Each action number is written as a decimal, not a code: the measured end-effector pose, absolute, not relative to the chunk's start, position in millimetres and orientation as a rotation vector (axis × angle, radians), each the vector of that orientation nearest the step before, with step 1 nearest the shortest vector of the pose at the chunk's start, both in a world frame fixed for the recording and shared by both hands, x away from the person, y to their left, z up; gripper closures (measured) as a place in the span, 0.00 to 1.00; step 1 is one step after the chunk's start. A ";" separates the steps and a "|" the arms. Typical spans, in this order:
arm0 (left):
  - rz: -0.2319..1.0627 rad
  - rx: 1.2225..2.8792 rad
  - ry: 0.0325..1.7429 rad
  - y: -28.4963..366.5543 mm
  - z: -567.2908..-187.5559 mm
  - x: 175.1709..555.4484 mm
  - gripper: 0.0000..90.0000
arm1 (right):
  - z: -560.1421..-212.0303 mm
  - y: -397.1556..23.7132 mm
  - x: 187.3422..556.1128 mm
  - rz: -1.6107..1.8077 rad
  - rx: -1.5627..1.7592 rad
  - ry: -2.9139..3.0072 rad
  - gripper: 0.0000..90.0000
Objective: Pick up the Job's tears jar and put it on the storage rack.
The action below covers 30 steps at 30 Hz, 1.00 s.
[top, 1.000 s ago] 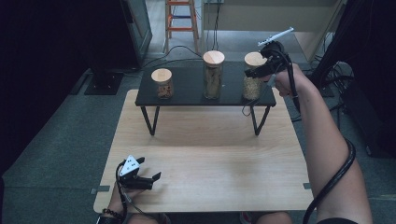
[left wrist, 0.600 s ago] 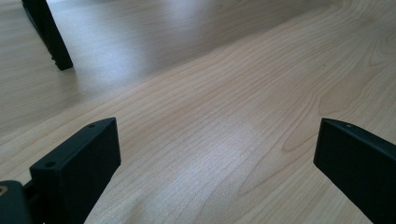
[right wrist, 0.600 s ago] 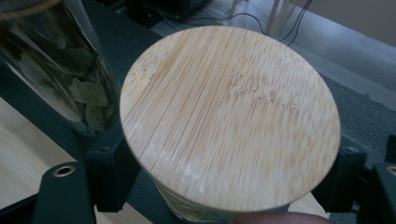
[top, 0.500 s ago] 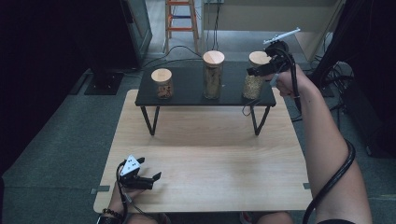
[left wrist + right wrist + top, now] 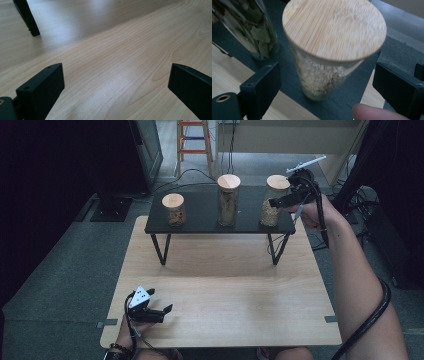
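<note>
- The right tongs [image 5: 278, 202] sit at the far right corner of the low black shelf [image 5: 200, 222], which stands across the far side of the light wooden tabletop [image 5: 225, 290]
- A second ago those tongs were clamped on the glass jar of pale grain with a round bamboo lid [image 5: 273, 202]; their jaws have just been opening and now stand apart on either side of it, pads off the glass
- In the right gripper view the grain jar [image 5: 329, 52] stands upright on the shelf between the spread jaws, touched by neither
- My reading: the jar has been set down and let go, so this placement looks finished and the hand is free to draw back
- Two more lidded glass jars share the shelf: a tall one of dried leaves [image 5: 228, 202] at the middle, a short one [image 5: 174, 210] toward the left end
- The left tongs [image 5: 161, 310] rest near the near left corner of the tabletop, jaws wide and holding nothing
</note>
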<state>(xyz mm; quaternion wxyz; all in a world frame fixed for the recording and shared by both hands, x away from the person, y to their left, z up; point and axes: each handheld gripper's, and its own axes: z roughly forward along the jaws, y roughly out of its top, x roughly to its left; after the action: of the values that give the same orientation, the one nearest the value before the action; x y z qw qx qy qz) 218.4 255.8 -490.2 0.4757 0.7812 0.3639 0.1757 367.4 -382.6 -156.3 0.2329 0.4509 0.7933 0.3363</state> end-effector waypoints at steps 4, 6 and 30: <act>0.430 1.912 0.892 255.5 -489.7 218.5 0.01 | -156.9 -383.9 358.8 0.907 1.229 2.195 0.07; 0.430 1.912 0.894 255.5 -489.7 218.5 0.01 | -158.2 -384.6 355.1 0.902 1.221 2.205 0.07; 0.448 1.917 0.899 252.5 -489.2 215.7 0.01 | -189.6 -396.8 306.9 0.860 1.165 2.281 0.05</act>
<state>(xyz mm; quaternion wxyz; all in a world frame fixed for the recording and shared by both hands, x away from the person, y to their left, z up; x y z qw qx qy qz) 215.7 252.5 -489.2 0.4696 0.7821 0.3667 0.1827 306.9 -396.8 -189.6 0.2183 0.4210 0.8238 0.3106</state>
